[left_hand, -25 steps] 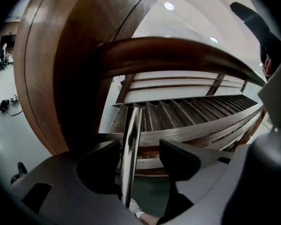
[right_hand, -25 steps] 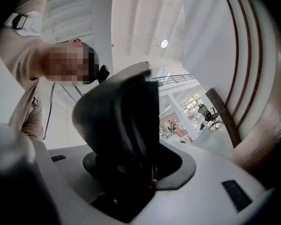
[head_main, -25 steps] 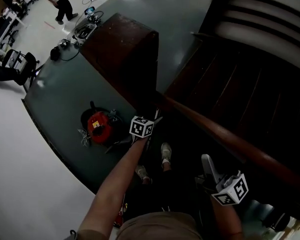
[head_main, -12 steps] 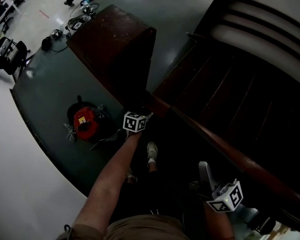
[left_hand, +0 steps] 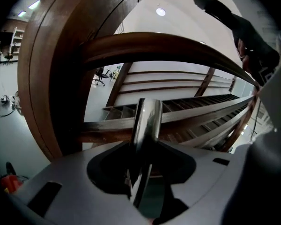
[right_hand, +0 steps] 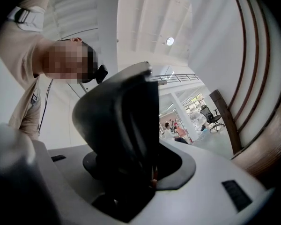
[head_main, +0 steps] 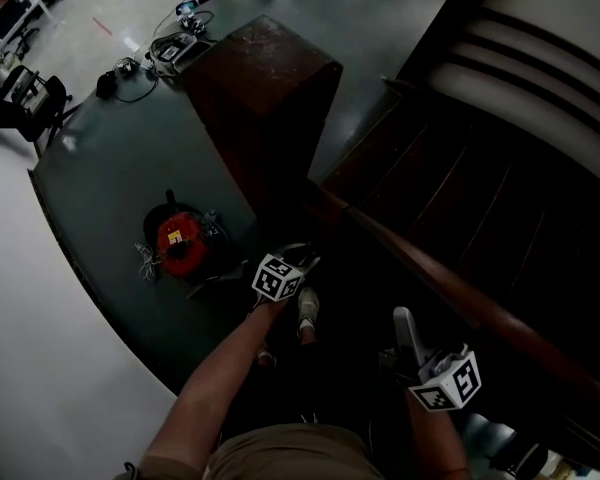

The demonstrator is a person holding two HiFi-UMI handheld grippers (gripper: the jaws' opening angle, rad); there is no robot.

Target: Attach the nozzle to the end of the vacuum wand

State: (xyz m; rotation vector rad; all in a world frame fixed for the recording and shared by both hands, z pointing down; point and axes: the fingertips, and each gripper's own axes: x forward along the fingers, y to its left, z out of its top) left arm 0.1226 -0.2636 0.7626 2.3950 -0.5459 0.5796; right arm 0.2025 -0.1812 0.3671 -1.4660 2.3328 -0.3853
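Far left, on the dark green floor [head_main: 110, 168], sits the red vacuum body [head_main: 177, 243]; its yellow label is too small to read. My left gripper [left_hand: 143, 172] has just been closing its jaws and now clamps the chrome vacuum wand [left_hand: 147, 121], which stands up between them on the near side of the wooden handrail [head_main: 430, 268]. Well to the right, my right gripper [right_hand: 131, 172] is clamped on the black nozzle [right_hand: 119, 116], held upright. The marker cube [head_main: 280, 278] on each gripper carries black-and-white squares.
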